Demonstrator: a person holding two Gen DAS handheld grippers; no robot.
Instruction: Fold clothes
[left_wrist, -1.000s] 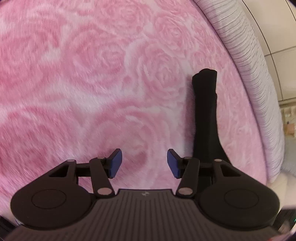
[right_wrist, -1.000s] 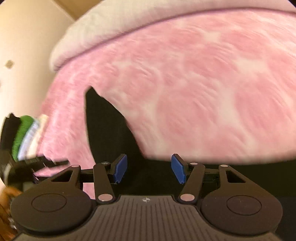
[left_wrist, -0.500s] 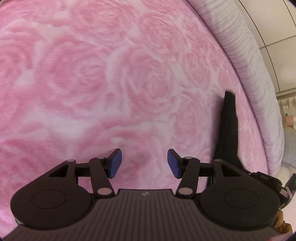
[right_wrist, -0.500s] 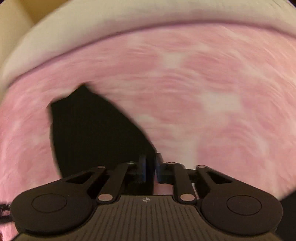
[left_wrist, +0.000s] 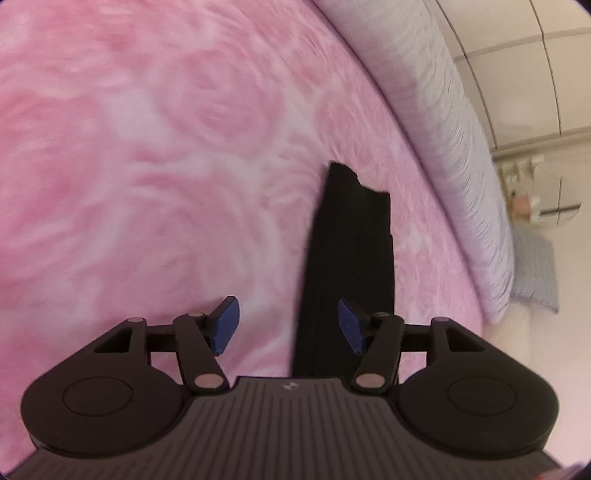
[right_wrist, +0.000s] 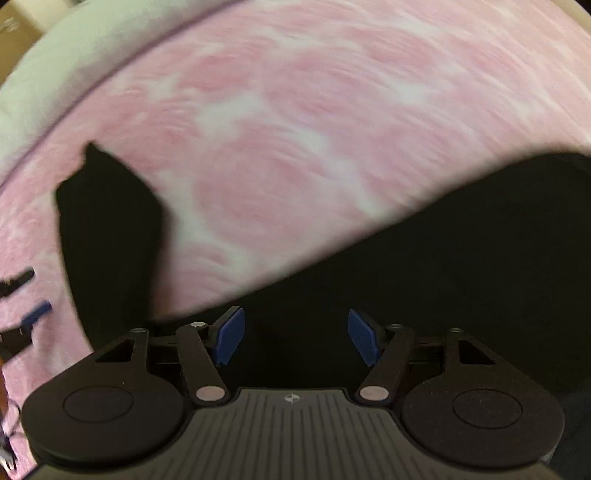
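From the left wrist, the left tongs (left_wrist: 288, 328) hang over the pink rose blanket (left_wrist: 147, 184) on the bed, their jaws opening with nothing pinched; a long black strip of the garment (left_wrist: 351, 251) runs forward from just inside the right-hand pad. From the right wrist, the right tongs (right_wrist: 293, 338) are also opening, empty, with the black garment (right_wrist: 424, 277) spread beneath and to their right, one part reaching up at the left. The cloth is dark and its edges are hard to see, so a grab could catch several layers or the plush blanket, spoiling the fold.
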